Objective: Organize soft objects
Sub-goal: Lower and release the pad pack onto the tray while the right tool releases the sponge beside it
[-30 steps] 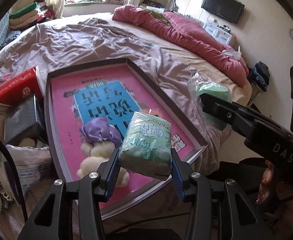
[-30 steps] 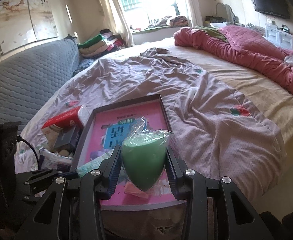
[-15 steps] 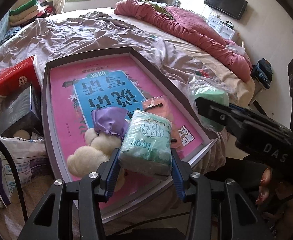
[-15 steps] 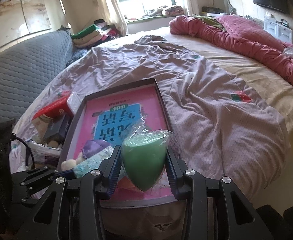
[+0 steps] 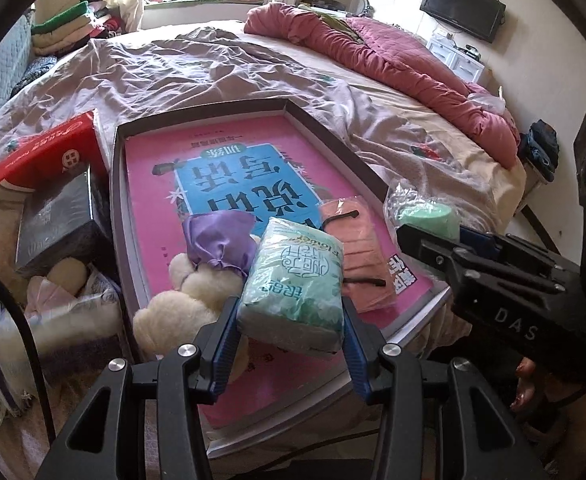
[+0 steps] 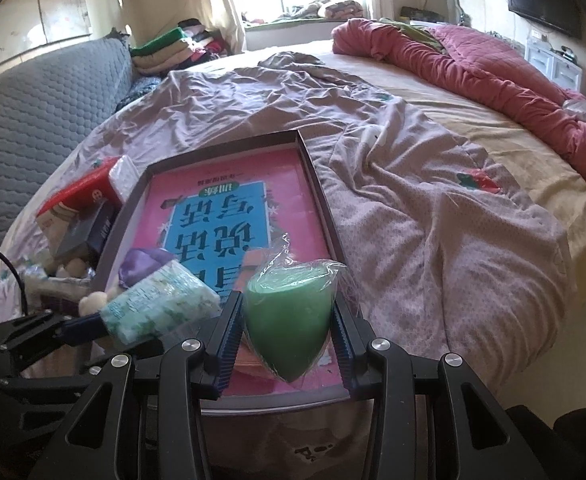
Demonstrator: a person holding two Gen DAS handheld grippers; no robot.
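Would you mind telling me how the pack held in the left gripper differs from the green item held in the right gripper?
The tissue pack is a flat rectangular block; the green sponge is rounded and tapers downward. The tissue pack has a pale printed wrapper with lettering; the green sponge is plain solid green inside loose clear plastic. Both are clamped, in the left gripper and the right gripper, above the tray.

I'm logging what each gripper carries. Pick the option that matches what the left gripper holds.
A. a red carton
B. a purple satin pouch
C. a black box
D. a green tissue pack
D: in the left wrist view the left gripper is shut on the green tissue pack, held above the tray, while the purple pouch lies on the tray beside the plush toy.
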